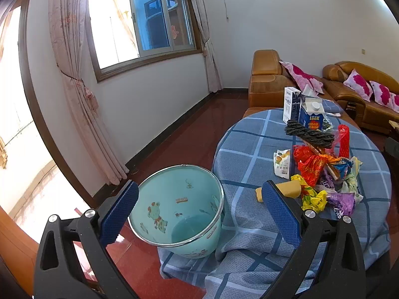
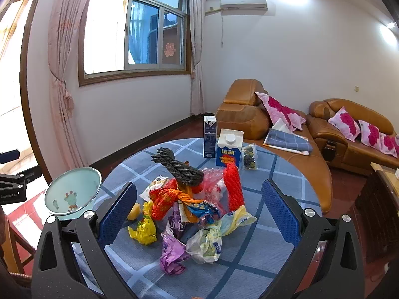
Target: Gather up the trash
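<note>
At the table's left edge, the enamel bucket [image 1: 178, 209] sits between the wide-open, empty jaws of the left gripper [image 1: 199, 214], its mouth tilted toward that camera. Rightward on the checked tablecloth [image 2: 249, 269], the trash pile [image 2: 194, 206] of crumpled glossy wrappers lies directly ahead of the right gripper [image 2: 199, 214], likewise wide and empty, and nearer to it. A twisted dark rope bundle [image 2: 178, 168] crowns the heap, its long axis running front-right to rear-left; two rigid cartons [image 2: 229, 148] stand behind.

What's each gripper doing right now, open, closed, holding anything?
Left gripper: open, holding nothing, above the bin.
Right gripper: open, holding nothing, facing the trash pile on the table.
</note>
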Tool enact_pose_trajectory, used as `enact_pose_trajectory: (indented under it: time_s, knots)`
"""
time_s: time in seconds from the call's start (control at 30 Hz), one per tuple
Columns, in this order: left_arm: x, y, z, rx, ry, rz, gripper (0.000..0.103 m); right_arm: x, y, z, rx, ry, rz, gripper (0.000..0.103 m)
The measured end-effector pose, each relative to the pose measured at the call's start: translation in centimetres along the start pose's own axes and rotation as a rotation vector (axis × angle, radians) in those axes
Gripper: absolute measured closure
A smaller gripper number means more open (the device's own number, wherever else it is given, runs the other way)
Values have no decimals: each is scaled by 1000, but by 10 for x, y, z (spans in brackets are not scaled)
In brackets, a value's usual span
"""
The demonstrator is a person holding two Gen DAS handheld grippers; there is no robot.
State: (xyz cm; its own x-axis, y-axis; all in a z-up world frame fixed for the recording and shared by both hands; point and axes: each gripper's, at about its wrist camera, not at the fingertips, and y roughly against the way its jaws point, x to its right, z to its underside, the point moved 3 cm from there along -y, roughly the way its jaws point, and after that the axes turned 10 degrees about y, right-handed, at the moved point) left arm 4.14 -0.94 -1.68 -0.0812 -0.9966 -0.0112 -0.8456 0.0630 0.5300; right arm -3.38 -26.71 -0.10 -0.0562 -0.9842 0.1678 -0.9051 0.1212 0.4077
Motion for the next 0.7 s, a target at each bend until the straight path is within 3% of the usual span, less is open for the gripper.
enact_pose_trajectory:
  time_s: [0.7]
  knots:
    - [0,-1,2,-4,2,8,6,-1,0,0,-1,6,1,5]
